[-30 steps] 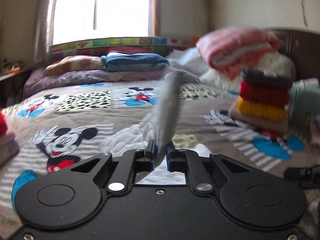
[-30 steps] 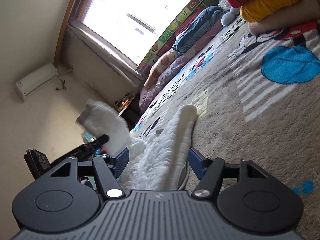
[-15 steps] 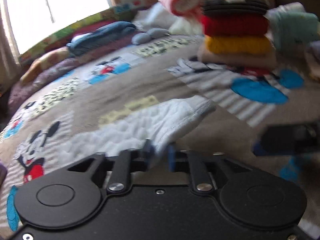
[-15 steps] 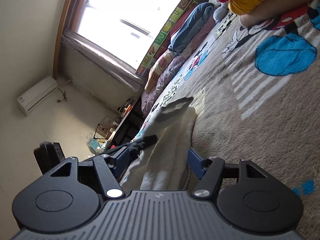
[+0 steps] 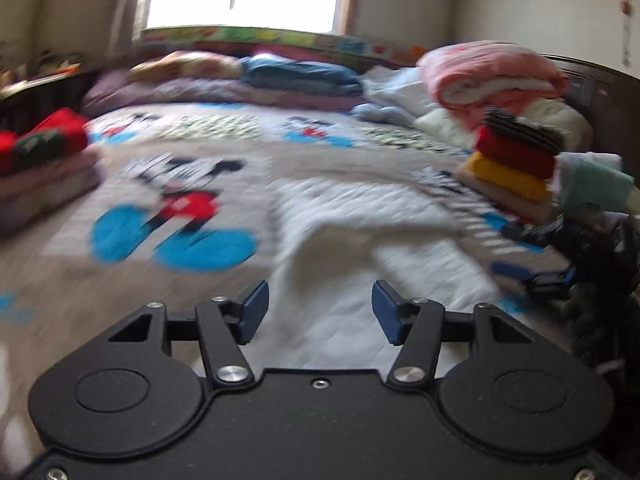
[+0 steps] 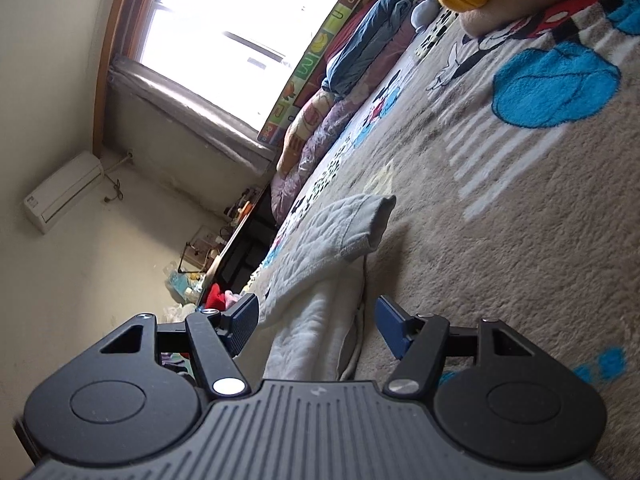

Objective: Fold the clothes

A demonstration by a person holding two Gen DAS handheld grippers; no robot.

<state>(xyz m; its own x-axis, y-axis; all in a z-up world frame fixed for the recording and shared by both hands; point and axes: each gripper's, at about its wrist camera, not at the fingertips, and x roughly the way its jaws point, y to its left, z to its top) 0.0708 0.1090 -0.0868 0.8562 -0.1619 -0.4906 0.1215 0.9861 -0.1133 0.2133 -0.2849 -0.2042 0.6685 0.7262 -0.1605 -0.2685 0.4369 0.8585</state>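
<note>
Noted one white quilted garment point(image 5: 360, 248) flat on the bed point(image 5: 224, 152), a sleeve point(image 6: 344, 224) folded across its body. Left gripper point(image 5: 319, 310) just above the garment's near edge, fingers just opened to about half spread, nothing between them, cloth let go. Right gripper point(image 6: 316, 326) at the garment's other side, fingers wide and astride the cloth edge, pads not pressing it. Judged this garment part-folded: one sleeve in, remaining folds and stacking still to do. Counted two finished piles: one beyond the garment at the headboard side point(image 5: 516, 164), black-striped, red, yellow and beige pieces, four visible; one left of the garment point(image 5: 44, 168), red on pink, count unclear through blur. Unfolded pale clothes point(image 5: 592, 184) beside the first pile.
</note>
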